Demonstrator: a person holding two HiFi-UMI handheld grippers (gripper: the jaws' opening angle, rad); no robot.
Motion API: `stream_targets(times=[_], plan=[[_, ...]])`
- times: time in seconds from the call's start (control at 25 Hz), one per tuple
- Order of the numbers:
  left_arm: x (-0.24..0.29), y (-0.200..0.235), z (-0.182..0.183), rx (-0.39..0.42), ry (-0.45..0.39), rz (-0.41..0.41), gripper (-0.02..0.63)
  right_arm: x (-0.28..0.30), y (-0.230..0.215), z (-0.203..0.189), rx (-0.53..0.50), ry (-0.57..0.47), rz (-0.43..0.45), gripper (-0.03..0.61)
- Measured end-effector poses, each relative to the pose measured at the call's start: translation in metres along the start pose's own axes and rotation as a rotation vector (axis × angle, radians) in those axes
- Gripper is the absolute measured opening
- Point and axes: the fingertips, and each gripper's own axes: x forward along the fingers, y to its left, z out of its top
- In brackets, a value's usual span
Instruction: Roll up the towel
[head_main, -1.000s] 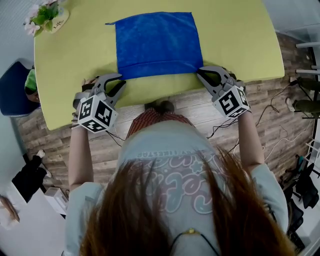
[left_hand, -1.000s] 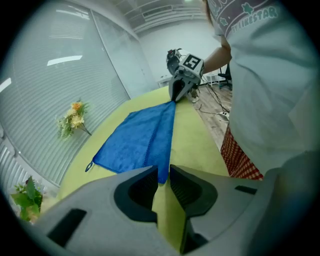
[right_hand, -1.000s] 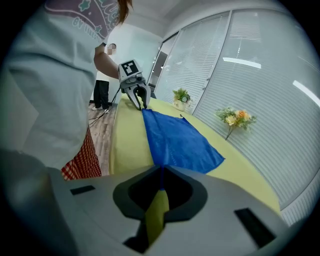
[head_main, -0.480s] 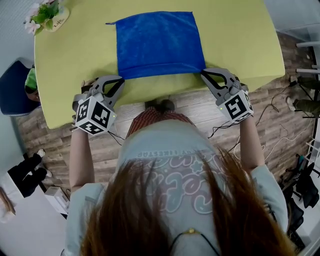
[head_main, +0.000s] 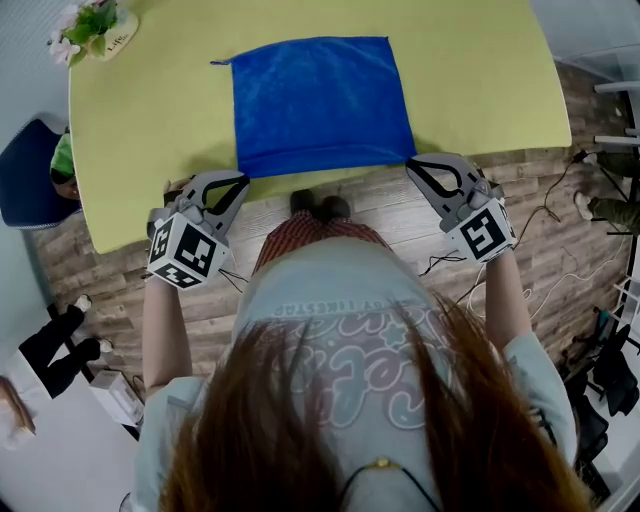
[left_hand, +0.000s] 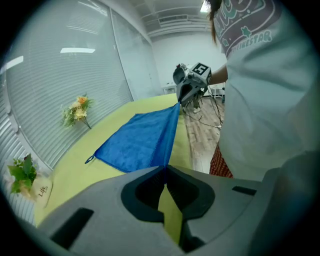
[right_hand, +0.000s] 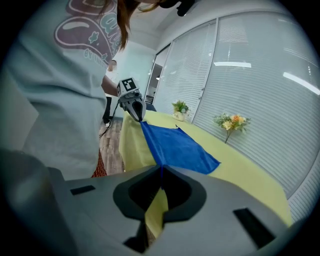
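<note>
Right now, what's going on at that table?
A person stands at the yellow-green table with a gripper in each hand. The left gripper is shut on the near left corner of the blue towel, and the right gripper is shut on its near right corner. The towel's near edge is stretched between them at the table's near side, and the rest lies spread flat. No roll has been started yet.
</note>
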Motion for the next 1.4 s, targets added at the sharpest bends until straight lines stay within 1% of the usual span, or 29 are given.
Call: stream_targets(times=[0.12, 0.28, 0.36, 0.64, 0.96, 1.16, 1.4], plan=[[0.000, 0.007, 0.000, -0.004, 0.004, 0.003, 0.020, 0.004, -0.006, 0.001, 0.040, -0.024, -0.003, 0.017], [0.002, 0.018, 0.003, -0.015, 0.006, 0.006, 0.020, 0.009, -0.018, 0.000, 0.148, -0.047, -0.011, 0.017], [0.004, 0.024, 0.004, -0.021, 0.004, 0.014, 0.020, 0.013, -0.025, 0.000, 0.170, -0.048, -0.014, 0.017], [0.013, 0.046, 0.002, -0.048, 0.008, 0.035, 0.021, 0.026, -0.043, -0.002, 0.154, -0.017, -0.037, 0.017], [0.023, 0.064, -0.002, -0.021, 0.041, 0.064, 0.021, 0.040, -0.059, -0.005, 0.128, 0.011, -0.049, 0.018], [0.031, 0.071, -0.004, -0.011, 0.060, 0.056, 0.021, 0.046, -0.067, -0.008, 0.107, 0.029, -0.048, 0.020], [0.035, 0.076, -0.002, 0.004, 0.069, 0.079, 0.023, 0.054, -0.071, -0.016, 0.116, 0.056, -0.051, 0.030]])
